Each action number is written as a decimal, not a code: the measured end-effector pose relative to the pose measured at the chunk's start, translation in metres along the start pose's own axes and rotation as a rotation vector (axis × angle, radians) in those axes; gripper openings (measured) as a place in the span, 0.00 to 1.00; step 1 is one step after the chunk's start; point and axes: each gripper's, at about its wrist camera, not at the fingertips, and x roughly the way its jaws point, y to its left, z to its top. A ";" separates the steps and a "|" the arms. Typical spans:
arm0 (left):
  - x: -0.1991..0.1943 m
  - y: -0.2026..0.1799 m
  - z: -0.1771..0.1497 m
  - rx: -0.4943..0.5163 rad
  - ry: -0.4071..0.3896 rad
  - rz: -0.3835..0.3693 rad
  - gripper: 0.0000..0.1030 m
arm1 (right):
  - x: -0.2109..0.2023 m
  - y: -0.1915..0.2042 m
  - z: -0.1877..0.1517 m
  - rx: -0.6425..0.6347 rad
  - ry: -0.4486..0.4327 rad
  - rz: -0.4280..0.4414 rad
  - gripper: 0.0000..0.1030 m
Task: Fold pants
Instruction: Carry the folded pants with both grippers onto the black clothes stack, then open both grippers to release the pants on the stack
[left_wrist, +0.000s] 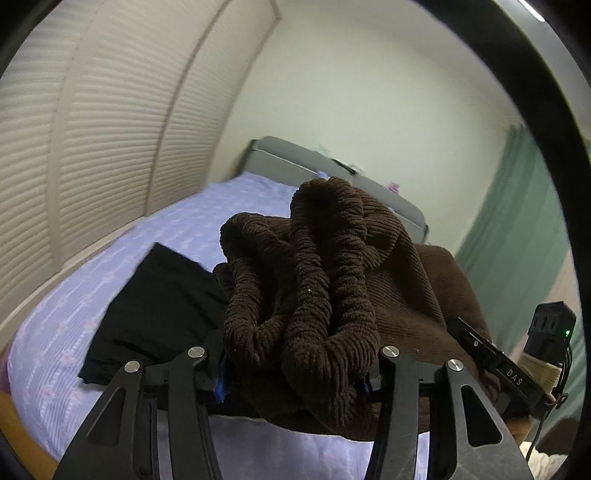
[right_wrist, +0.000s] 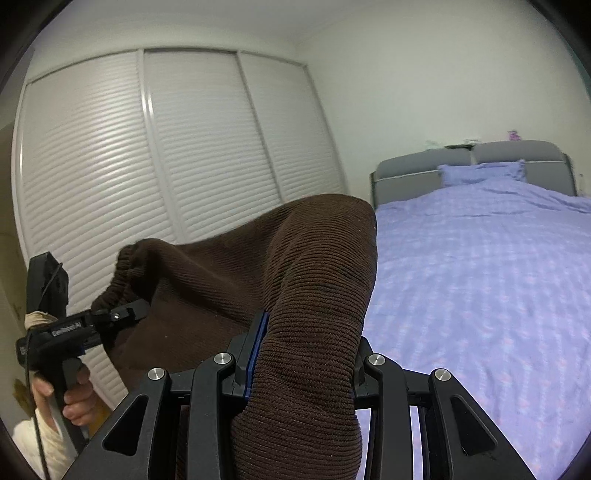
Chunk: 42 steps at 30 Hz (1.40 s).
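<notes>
The brown ribbed pants hang in the air between my two grippers, above the bed. My left gripper is shut on the bunched elastic waistband, which bulges up over the jaws. My right gripper is shut on another part of the same pants, whose cloth drapes over and hides its fingertips. The left gripper also shows in the right wrist view, clamped on the gathered waistband. The right gripper's body shows at the right of the left wrist view.
A bed with a lilac patterned sheet lies below, with a grey headboard and a pillow. A black garment lies flat on the sheet. White louvred wardrobe doors stand along the bed's left side. A green curtain hangs at the right.
</notes>
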 end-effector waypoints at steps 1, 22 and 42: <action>0.006 0.019 0.005 -0.037 -0.006 0.000 0.46 | 0.015 0.005 0.004 0.003 0.010 0.010 0.33; 0.118 0.190 -0.003 -0.160 0.051 0.210 0.45 | 0.236 0.009 -0.036 0.072 0.247 0.012 0.34; 0.095 0.176 -0.029 -0.009 0.077 0.558 0.96 | 0.231 0.017 -0.058 0.057 0.241 -0.073 0.74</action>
